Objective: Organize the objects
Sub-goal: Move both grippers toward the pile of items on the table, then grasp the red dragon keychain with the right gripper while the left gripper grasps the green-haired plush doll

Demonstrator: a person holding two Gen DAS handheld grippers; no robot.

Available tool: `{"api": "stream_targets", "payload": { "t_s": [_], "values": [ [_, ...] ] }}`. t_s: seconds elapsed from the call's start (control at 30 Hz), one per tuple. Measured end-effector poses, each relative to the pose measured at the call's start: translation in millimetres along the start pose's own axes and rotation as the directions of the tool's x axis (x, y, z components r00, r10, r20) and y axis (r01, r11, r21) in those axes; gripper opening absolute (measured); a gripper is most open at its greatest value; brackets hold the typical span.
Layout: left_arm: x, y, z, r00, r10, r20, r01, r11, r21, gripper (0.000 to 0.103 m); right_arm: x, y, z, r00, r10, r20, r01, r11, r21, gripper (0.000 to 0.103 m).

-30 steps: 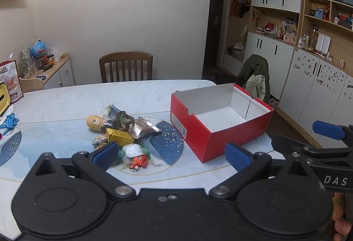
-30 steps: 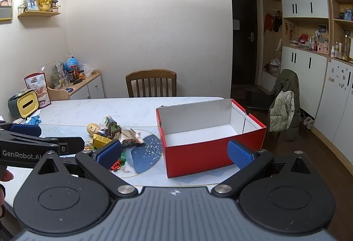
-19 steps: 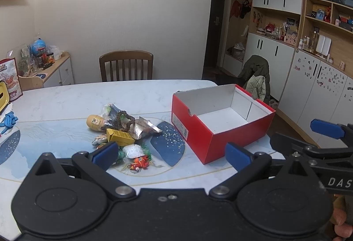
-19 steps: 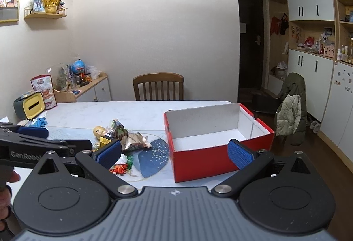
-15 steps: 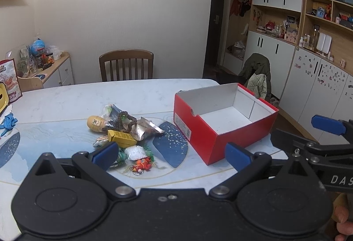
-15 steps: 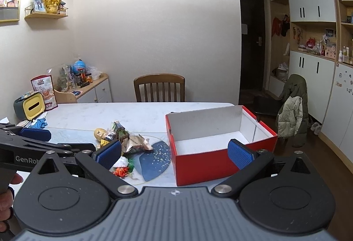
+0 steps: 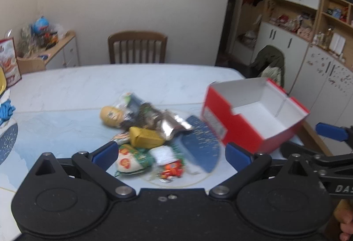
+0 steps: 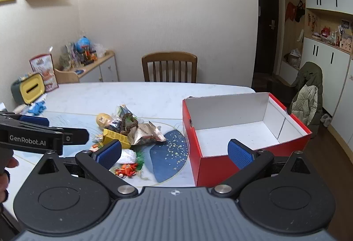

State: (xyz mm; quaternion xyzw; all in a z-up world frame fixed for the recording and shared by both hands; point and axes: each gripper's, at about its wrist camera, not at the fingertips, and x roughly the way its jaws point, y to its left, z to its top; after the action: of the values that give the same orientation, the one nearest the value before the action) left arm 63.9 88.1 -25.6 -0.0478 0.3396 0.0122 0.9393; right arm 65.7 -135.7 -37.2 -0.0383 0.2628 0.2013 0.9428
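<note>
Counter (image 8: 154,95), pale marbled top with blue fan-shaped patterns, spanning the middle of both views. Red box (image 8: 220,163) with white interior, open and empty, lower right of centre in the right wrist view, middle right in the left wrist view (image 7: 247,137). Wooden chair (image 8: 169,67) beyond the far counter edge, centre of frame. Pile of small objects (image 7: 143,130) on the counter left of the red box and apart from it: yellow carton (image 7: 145,137), silver foil packet (image 7: 174,125), round yellow doll head (image 7: 111,116), green-and-white packet (image 7: 130,159), small white packet (image 7: 164,154), red-orange trinket (image 7: 172,169) at the near edge. Left hand-held gripper (image 7: 171,154), bottom of the left wrist view, blue-padded fingers spread wide, nothing between them, above the near side of the pile; left wrist view blurred. Right hand-held gripper (image 8: 175,151), bottom of the right wrist view, fingers likewise spread and empty, framing the gap between pile and red box. Yellow-fronted tissue holder (image 8: 28,88) and blue cloth (image 8: 37,107) at the left counter edge.
</note>
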Motion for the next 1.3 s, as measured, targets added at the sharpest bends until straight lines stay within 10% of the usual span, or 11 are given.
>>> {"api": "stream_targets", "payload": {
  "t_s": [0.7,1.3],
  "values": [
    [136,87,0,0.974,0.000,-0.225,-0.004,1.000,-0.017,0.102,148,64,-28,0.952,0.113,-0.284,-0.148,0.984,-0.104,0.102],
    [177,102,-9,0.939,-0.108,-0.327,0.091,0.994,-0.066,0.093,205,99,-55,0.893,0.135,-0.430,-0.210,0.969,-0.131,0.075]
  ]
}}
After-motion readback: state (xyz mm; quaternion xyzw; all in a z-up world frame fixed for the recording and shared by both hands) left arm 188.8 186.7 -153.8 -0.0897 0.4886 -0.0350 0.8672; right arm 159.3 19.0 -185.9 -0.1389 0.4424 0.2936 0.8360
